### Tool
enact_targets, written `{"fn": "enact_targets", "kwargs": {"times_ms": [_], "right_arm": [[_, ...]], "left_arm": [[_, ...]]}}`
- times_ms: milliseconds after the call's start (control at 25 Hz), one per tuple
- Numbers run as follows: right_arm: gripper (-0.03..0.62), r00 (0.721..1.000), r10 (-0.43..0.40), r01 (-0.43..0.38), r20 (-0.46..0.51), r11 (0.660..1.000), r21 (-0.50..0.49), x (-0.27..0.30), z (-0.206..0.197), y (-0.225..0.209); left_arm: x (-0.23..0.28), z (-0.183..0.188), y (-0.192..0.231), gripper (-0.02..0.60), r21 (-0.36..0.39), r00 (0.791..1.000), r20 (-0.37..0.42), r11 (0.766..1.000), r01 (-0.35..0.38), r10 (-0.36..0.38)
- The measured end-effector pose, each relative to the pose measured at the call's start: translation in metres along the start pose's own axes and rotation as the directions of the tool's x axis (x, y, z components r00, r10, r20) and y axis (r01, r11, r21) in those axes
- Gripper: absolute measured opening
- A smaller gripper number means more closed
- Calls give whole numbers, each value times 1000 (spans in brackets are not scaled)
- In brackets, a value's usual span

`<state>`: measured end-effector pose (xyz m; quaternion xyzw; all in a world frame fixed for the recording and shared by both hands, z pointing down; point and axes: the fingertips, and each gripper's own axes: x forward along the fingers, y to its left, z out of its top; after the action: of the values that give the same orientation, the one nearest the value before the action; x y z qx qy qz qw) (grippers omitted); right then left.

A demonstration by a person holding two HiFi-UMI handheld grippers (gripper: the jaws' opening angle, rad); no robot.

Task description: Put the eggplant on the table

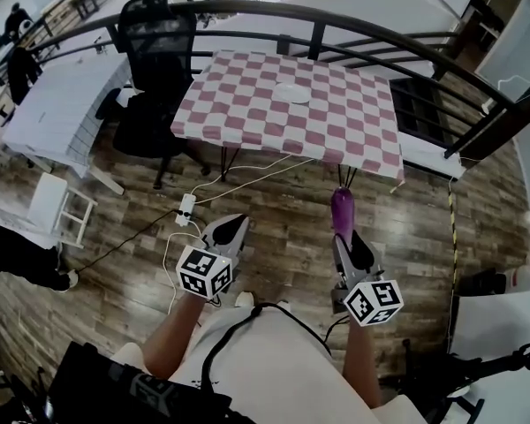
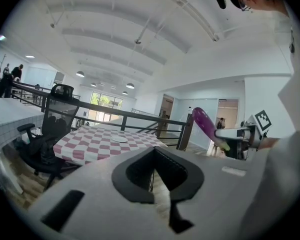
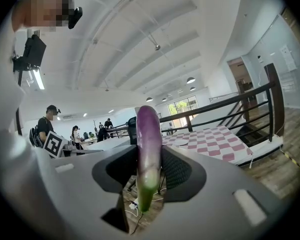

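My right gripper (image 1: 344, 237) is shut on a purple eggplant (image 1: 342, 208), held by its green stem end, and the fruit points forward over the wooden floor. In the right gripper view the eggplant (image 3: 149, 144) stands upright between the black pads (image 3: 176, 171). It shows again in the left gripper view as the eggplant (image 2: 206, 125) at the right. The table (image 1: 247, 95) with a pink-and-white checked cloth stands ahead, apart from both grippers. A white plate (image 1: 291, 93) lies on it. My left gripper (image 1: 232, 228) is level with the right one, its jaws together and empty.
A black office chair (image 1: 150, 78) stands at the table's left end. A curved black railing (image 1: 336, 20) runs behind the table. A power strip with cables (image 1: 186, 208) lies on the floor in front of it. A white desk (image 1: 62, 104) and a white stool (image 1: 57, 203) are at the left.
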<state>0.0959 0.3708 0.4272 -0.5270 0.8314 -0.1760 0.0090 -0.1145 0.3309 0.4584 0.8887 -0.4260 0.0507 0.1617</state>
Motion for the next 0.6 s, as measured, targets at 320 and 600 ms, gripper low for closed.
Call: {"fn": "enact_targets", "kwargs": {"times_ms": [320,600], "right_arm": [[161,1000,-5,4,6,1000,16,21,-1,16],[163,999,-26,25,29,998,51,35,-4,36]], "left_arm": [[-7,4,22,5,-17,1000,18,1000,16,-16],[-23,1,52,3,-11,1000,2,1000,9,-9]]}}
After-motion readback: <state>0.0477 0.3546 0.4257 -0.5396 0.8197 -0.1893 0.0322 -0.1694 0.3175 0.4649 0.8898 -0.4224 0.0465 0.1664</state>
